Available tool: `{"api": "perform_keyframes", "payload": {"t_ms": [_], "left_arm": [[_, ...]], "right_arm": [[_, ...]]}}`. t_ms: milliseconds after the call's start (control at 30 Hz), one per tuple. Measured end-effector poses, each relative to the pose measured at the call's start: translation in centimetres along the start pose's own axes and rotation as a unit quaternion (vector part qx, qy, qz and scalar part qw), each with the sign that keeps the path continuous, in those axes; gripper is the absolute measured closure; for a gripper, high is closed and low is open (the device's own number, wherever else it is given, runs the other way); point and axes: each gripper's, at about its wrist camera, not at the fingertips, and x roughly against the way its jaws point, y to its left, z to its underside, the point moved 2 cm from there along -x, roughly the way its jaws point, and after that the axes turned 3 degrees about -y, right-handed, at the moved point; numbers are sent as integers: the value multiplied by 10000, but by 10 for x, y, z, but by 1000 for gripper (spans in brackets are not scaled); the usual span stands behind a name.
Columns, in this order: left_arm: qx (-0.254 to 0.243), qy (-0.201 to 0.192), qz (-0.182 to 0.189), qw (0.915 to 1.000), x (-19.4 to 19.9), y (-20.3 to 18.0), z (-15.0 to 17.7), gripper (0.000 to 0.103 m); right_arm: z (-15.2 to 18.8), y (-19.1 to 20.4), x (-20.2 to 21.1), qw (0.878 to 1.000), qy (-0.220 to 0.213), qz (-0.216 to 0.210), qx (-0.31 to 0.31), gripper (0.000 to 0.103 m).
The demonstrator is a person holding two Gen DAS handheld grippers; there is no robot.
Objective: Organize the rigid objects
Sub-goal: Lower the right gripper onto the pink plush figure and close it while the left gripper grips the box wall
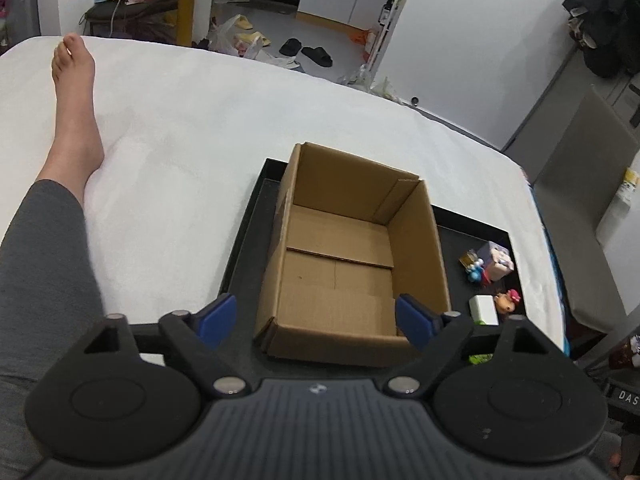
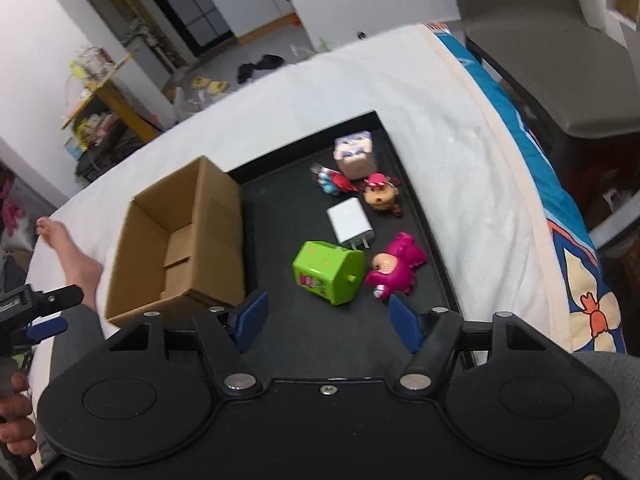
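Note:
An empty open cardboard box (image 1: 340,264) (image 2: 180,240) stands on the left part of a black tray (image 2: 280,332) (image 1: 248,248) on a white bed. On the tray right of the box lie a green toy house (image 2: 330,270), a pink figure (image 2: 394,268), a white charger (image 2: 351,220) (image 1: 485,309), a brown doll (image 2: 382,196), a small red-blue toy (image 2: 334,182) and a pale cube (image 2: 356,152) (image 1: 498,260). My left gripper (image 1: 318,316) is open and empty over the box's near edge. My right gripper (image 2: 328,320) is open and empty, just short of the green house.
The person's leg and bare foot (image 1: 74,92) lie on the bed left of the tray. A grey chair (image 2: 540,40) stands beyond the bed's right edge. The left gripper (image 2: 36,312) shows at the right wrist view's left edge.

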Motion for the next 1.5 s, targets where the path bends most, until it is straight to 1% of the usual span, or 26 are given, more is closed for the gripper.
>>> {"api": "perform_keyframes", "payload": {"t_ms": [33, 100, 133, 167, 233, 367, 467, 533, 633, 733, 800, 867, 967, 1233, 1367, 1500], "left_arm": [[21, 3, -17, 10000, -3, 1, -1, 24], [123, 61, -7, 9999, -13, 3, -2, 31], [163, 97, -17, 9998, -17, 4, -2, 33], [185, 123, -19, 9998, -21, 4, -2, 37], [199, 187, 0, 9996, -29, 5, -2, 42], [287, 251, 75, 9992, -41, 9, -4, 53], [325, 258, 60, 9991, -48, 13, -5, 58], [347, 263, 71, 9990, -52, 16, -6, 59], [297, 268, 72, 9992, -58, 17, -7, 63], [360, 272, 119, 9989, -62, 22, -9, 75], [467, 310, 174, 9983, -65, 27, -9, 84], [483, 327, 240, 9980, -68, 30, -9, 90], [499, 290, 334, 9978, -70, 34, -8, 91], [600, 114, 604, 9963, -74, 41, -6, 90], [408, -7, 584, 9975, -74, 37, -1, 90], [325, 31, 586, 9977, -77, 35, 2, 89]], "right_arm": [[-1, -3, -3, 10000, 17, -5, -59, 46], [-3, -8, -9, 9998, 55, 0, -165, 47], [-3, -10, -12, 9997, 81, 5, -221, 50], [-4, -13, -16, 9994, 135, 1, -305, 56], [-4, -20, -23, 9984, 244, -45, -512, 61], [-5, -29, -36, 9963, 350, 25, -790, 68], [-7, -33, -43, 9952, 368, 120, -900, 68], [-8, -34, -48, 9946, 386, 199, -944, 68], [-11, -34, -59, 9938, 453, 348, -950, 67], [-13, -36, -69, 9927, 508, 499, -968, 64], [-15, -38, -75, 9923, 513, 583, -969, 63], [-16, -39, -80, 9916, 531, 691, -955, 61], [-17, -40, -87, 9907, 585, 837, -896, 60], [-16, -42, -104, 9890, 639, 1033, -850, 55], [-11, -41, -112, 9888, 707, 1022, -823, 55], [-8, -42, -117, 9880, 714, 1089, -830, 55]]}}
